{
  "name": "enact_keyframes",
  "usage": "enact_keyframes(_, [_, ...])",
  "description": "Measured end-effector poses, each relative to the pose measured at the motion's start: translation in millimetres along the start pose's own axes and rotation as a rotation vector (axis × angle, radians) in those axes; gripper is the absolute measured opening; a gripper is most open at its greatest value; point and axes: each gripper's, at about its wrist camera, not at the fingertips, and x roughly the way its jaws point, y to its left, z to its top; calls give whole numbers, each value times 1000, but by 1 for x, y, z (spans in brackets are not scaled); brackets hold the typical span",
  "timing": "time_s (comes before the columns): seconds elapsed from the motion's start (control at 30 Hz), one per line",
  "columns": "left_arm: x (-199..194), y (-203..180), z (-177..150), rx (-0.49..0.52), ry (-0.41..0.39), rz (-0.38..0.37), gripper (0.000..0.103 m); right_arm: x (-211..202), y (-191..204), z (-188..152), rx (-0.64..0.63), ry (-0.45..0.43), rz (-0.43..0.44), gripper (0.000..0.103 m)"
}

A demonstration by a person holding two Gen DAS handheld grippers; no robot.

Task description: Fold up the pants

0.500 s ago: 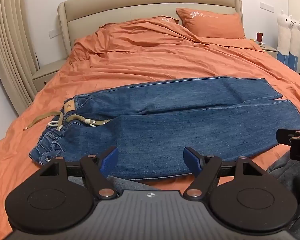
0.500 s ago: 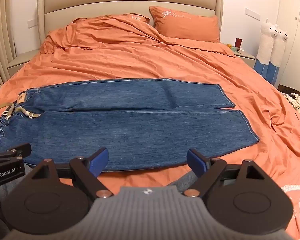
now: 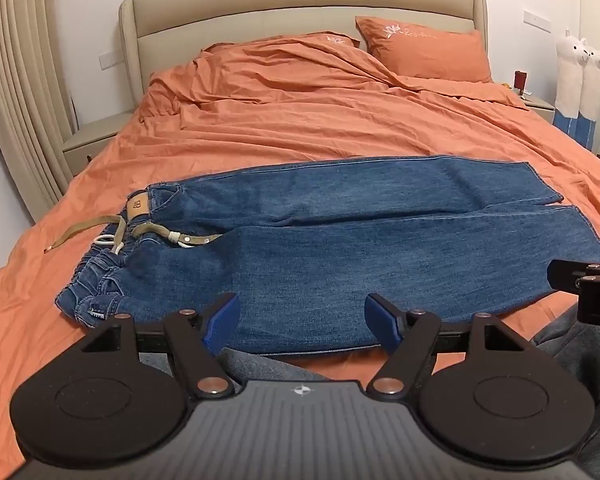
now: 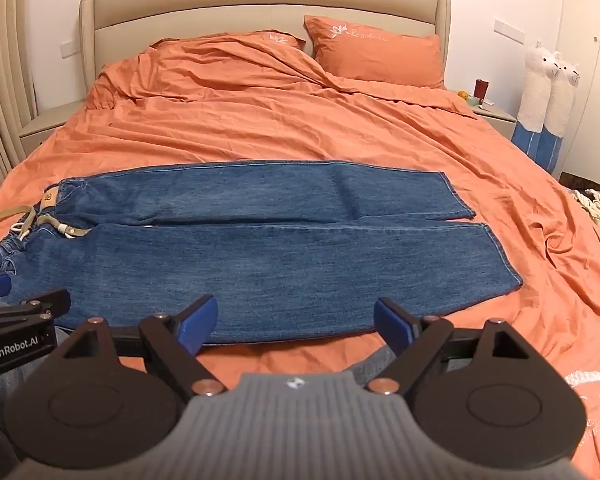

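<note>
Looking out along the left claw [image 3: 302, 322], we are seeing its blue pads spread wide with nothing between them, hanging just short of the near edge of the jeans [image 3: 340, 248]. The jeans are lying flat across the orange bed [image 3: 300, 120], both legs side by side, waistband to the left and hems to the right. This view is giving us the waist end properly: the leather patch, the bunched elastic band and the olive belt [image 3: 100, 226] trailing out onto the sheet. At the right edge we are catching the black body of the other tool poking in.

Switching to the right claw [image 4: 296, 326], we are finding it wide apart too and holding nothing, poised over the near leg closer to the hem end. Here the two hems [image 4: 480, 240] are showing in full, the far leg ending a little short of the near one, and the waistband is slipping off the left side. We are also picking up a heap of pale laundry [image 4: 596, 208] at the far right, which the other view is missing.

We are judging the folding as not yet begun: no crease is made. The next move is probably calling for both claws to drop onto the near leg's edge, pinch it at waist and hem, and carry it over the far leg, keeping that loose belt from dragging.
</note>
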Motion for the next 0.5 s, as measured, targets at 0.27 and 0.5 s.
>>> enact_keyframes(0.27, [-3, 3, -1, -14, -2, 4, 84, 0, -4, -2, 0, -9, 10, 82])
enact_keyframes(0.5, [-3, 5, -1, -16, -3, 4, 84, 1, 0, -2, -7, -12, 15, 82])
